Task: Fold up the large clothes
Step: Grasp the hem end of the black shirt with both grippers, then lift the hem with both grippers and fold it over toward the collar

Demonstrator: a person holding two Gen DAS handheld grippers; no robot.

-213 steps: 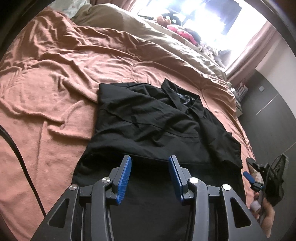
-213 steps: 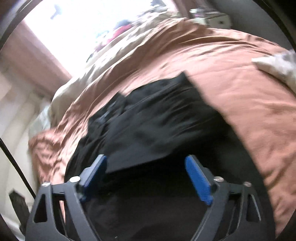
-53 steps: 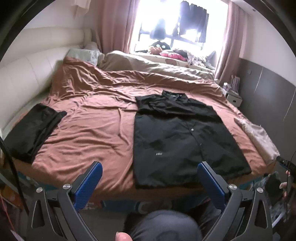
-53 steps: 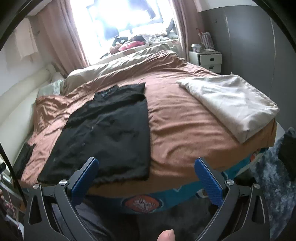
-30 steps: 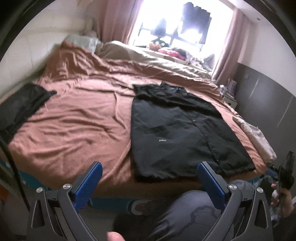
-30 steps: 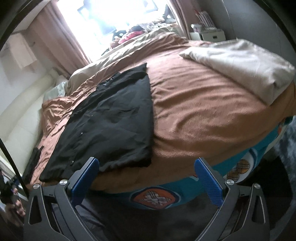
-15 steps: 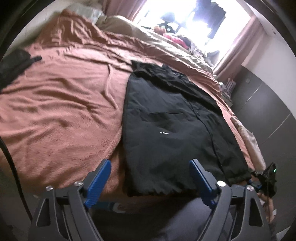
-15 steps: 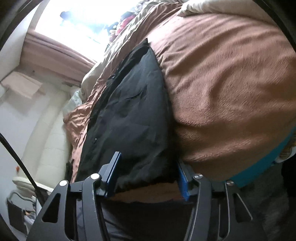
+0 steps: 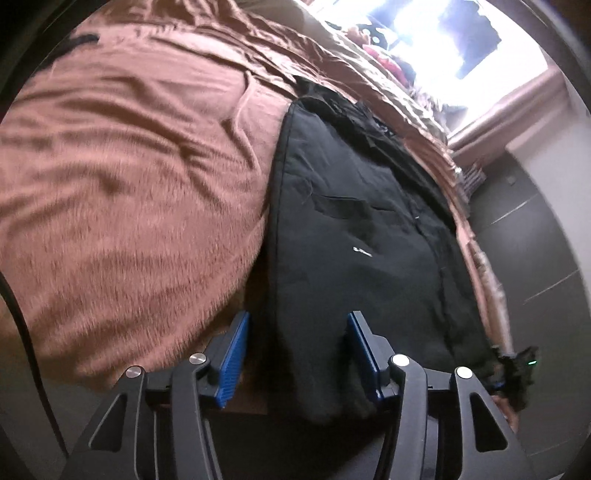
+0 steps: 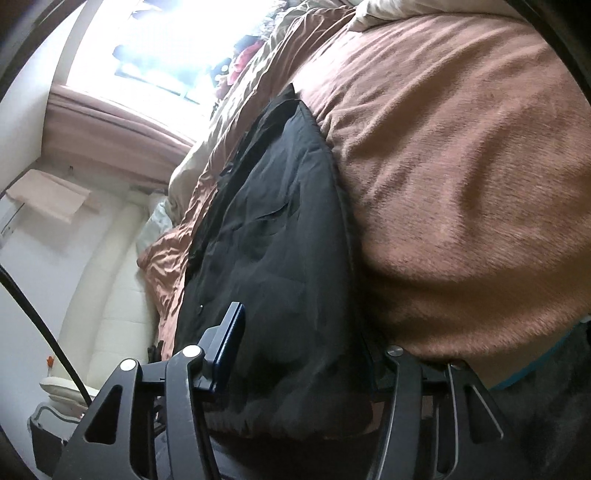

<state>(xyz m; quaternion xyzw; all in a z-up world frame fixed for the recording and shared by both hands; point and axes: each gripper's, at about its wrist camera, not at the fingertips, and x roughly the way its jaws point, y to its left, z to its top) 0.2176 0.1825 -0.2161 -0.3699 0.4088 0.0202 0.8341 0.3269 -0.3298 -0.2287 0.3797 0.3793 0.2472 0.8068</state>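
You have both grippers at the near edge of the bed, at the hem of the black shirt (image 9: 354, 236). The shirt lies flat on the brown blanket (image 9: 122, 206), with its collar at the far end, toward the bright window (image 9: 443, 33), and its hem hanging a little over the near edge.

Your left gripper (image 9: 297, 343) has its blue pads (image 9: 232, 354) partly apart, with a middle gap between them. The near left corner of the shirt hem sits in this gap. The fabric seems to touch the right pad, but the left pad stands clear of it, with a strip of blanket showing between. So the jaws are not closed on the cloth.

In the right wrist view, your right gripper (image 10: 306, 354) is at the near right corner of the same hem. The black fabric (image 10: 273, 236) fills the space between the fingers. The left pad (image 10: 231, 345) is visible against the cloth; the right finger is mostly covered by the shirt edge and the blanket (image 10: 461, 177), so I cannot tell if these jaws already pinch the fabric or only stand around it.

At the right edge of the left wrist view, you can see the right gripper as a small dark shape (image 9: 517, 373) by the other hem corner. Pink curtains (image 10: 110, 122) hang beside the window, and a pale padded headboard (image 10: 110, 295) runs along the left side of the bed.
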